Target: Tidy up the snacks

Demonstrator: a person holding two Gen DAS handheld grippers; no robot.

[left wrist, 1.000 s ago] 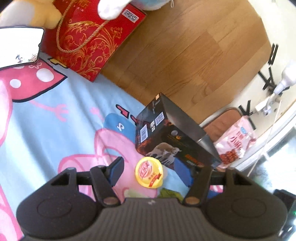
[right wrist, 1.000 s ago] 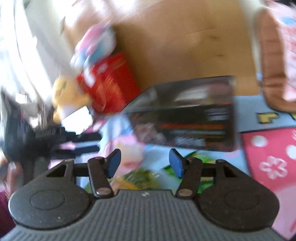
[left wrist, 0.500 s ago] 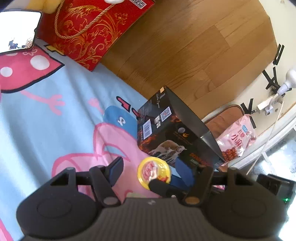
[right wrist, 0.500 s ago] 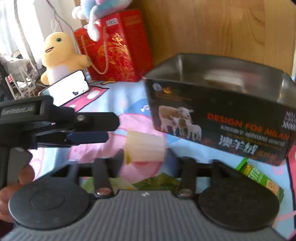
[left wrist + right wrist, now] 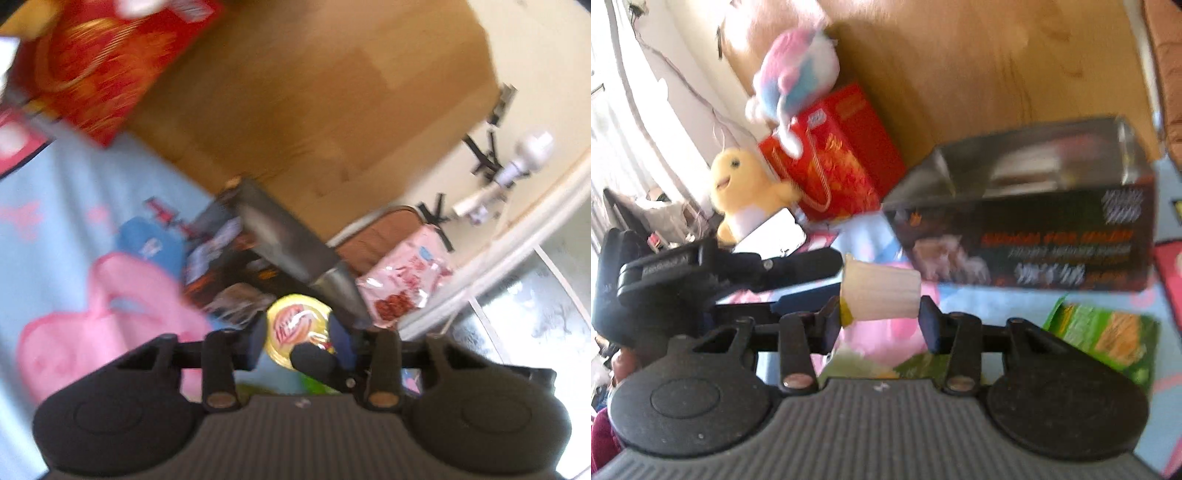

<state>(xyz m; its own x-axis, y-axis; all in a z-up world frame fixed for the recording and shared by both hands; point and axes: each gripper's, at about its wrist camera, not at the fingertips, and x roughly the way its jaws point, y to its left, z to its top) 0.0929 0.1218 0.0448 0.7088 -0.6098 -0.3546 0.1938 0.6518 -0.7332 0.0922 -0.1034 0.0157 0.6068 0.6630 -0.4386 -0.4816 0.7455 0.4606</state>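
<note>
Yellow-lidded cup (image 5: pixel 881 293) pinched between my right gripper (image 5: pixel 881 321) fingers, left gripper (image 5: pixel 297 341) clamped on too; black box (image 5: pixel 1027 236) looks empty, green packet (image 5: pixel 1108 339) untouched.

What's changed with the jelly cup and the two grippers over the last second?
The left gripper closed in on the yellow-lidded jelly cup, which was lying on the mat, while the right gripper came alongside and closed on it too. The black box and green packet stayed put.
</note>
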